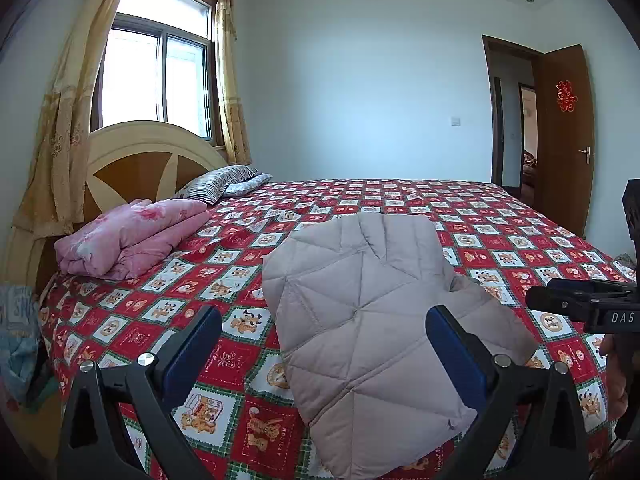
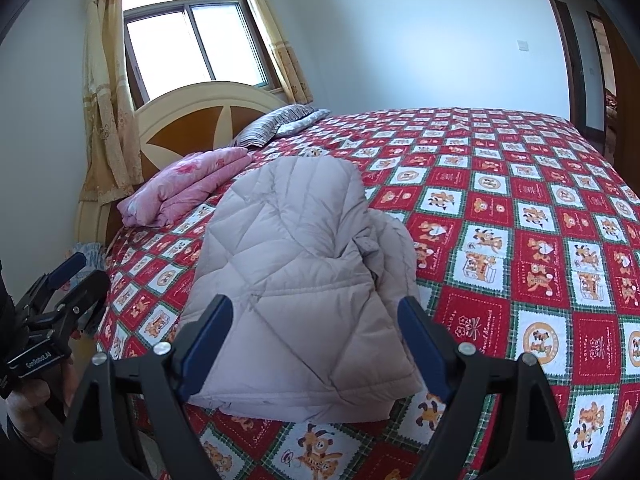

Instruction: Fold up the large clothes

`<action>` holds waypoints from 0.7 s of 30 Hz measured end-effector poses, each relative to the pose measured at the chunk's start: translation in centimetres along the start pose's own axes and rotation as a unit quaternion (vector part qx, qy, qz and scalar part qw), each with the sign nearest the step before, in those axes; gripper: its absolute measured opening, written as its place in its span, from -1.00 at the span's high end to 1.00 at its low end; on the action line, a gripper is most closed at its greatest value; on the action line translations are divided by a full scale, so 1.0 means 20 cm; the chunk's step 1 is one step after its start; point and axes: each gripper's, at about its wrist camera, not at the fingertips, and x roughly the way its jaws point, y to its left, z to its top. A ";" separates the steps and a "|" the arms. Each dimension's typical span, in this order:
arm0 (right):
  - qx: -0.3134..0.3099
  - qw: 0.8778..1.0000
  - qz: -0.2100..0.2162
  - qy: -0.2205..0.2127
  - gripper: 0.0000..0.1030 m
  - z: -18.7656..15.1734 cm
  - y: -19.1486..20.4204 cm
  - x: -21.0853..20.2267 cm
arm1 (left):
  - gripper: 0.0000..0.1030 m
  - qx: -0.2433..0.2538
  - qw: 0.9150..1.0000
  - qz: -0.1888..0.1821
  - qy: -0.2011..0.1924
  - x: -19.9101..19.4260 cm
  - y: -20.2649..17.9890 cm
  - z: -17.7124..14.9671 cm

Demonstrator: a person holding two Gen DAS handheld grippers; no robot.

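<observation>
Right wrist view shows one pale grey quilted down jacket (image 2: 296, 280), folded compactly, lying near the bed's (image 2: 540, 240) front edge. Both the left gripper (image 1: 324, 344) and right gripper (image 2: 314, 340) hover wide open, holding nothing. Folding looks finished; next likely tidying loose edges. One pink folded quilt (image 2: 188, 188), two pillows (image 2: 280, 124).

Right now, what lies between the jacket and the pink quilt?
Only bare bedspread. The right wrist view shows the jacket and the pink quilt apart, with nothing lying in the gap between them.
</observation>
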 end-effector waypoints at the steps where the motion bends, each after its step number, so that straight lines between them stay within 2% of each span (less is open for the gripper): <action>1: 0.000 1.000 0.000 0.001 -0.68 0.00 0.00 0.00 | -0.98 0.000 1.000 0.000 0.000 0.00 0.00 0.00; 21: 0.003 1.000 0.003 0.000 -0.68 0.00 -0.01 0.00 | -0.98 0.008 1.000 0.007 0.003 0.01 0.01 0.00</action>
